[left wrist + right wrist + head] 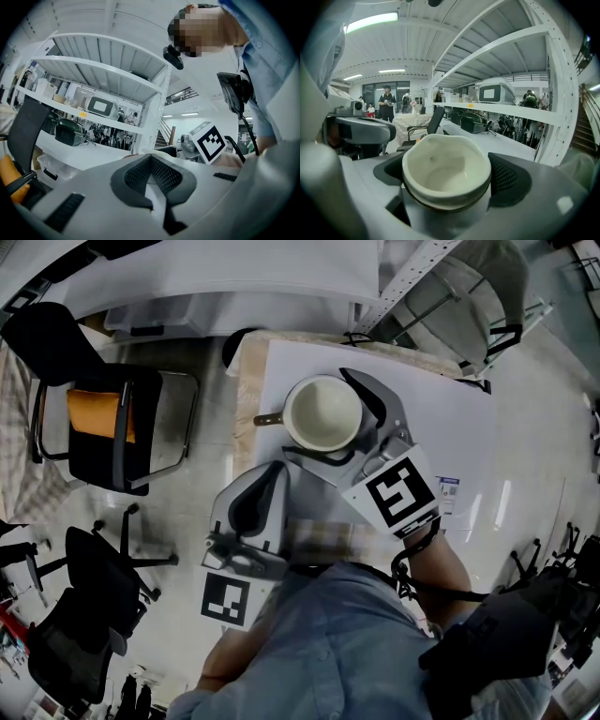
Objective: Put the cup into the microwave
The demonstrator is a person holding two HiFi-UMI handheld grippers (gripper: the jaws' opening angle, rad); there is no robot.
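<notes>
At 7 o'clock from the cream cup (323,413), the left gripper (267,486) is keeping its jaws pressed together, with nothing between them. The right gripper (326,425) is clamping the cup by its sides over the white table (450,427), and the brown handle (267,418) is pointing to 9 o'clock.

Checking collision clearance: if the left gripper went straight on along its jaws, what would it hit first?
Probably the right gripper, at its near jaw beside the cup. The left gripper, shut and empty, points straight at them in the head view; exact depth is unclear.
</notes>
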